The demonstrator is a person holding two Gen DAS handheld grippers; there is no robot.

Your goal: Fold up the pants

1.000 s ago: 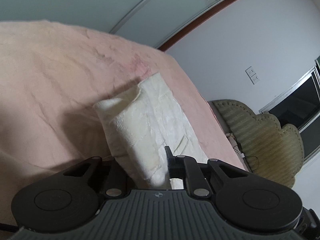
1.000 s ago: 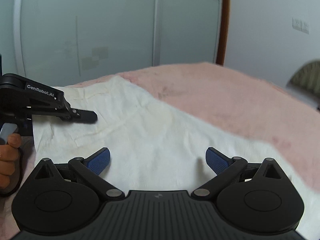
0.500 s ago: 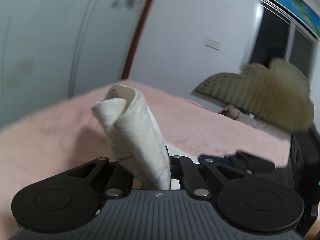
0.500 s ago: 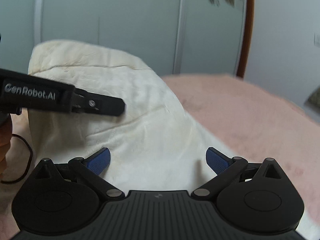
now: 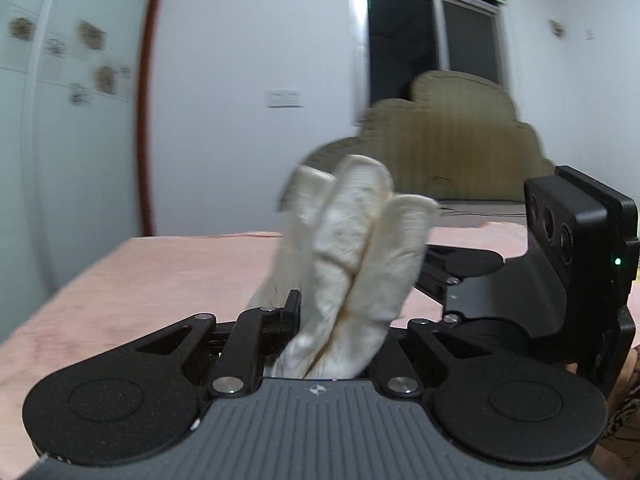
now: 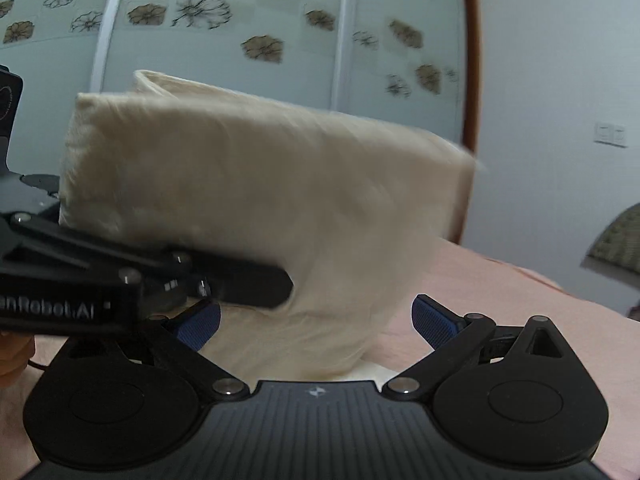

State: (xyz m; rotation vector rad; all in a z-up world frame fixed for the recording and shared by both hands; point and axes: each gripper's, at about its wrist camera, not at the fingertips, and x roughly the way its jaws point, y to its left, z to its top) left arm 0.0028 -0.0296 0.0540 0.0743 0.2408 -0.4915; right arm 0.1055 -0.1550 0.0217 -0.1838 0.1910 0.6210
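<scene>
The cream-white pants (image 6: 256, 200) are folded into a thick bundle and held up above the pink bed. My left gripper (image 5: 332, 320) is shut on the bundle (image 5: 352, 264), whose folded layers stick up between its fingers. In the right wrist view the left gripper (image 6: 240, 280) reaches in from the left, clamped on the bundle's lower part. My right gripper (image 6: 316, 318) is open and empty, with its blue pads (image 6: 436, 320) on either side just below the hanging cloth. The right gripper's body (image 5: 576, 272) shows at the right of the left wrist view.
The pink bedspread (image 5: 160, 280) lies under both grippers. A beige scalloped headboard (image 5: 452, 140) stands beyond it by a dark window (image 5: 432, 36). A flowered wardrobe door (image 6: 240, 20) and a white wall are behind.
My left gripper has lifted the folded pants off the bed and swung to the right, towards the headboard. The bundle now hangs in front of the open right gripper.
</scene>
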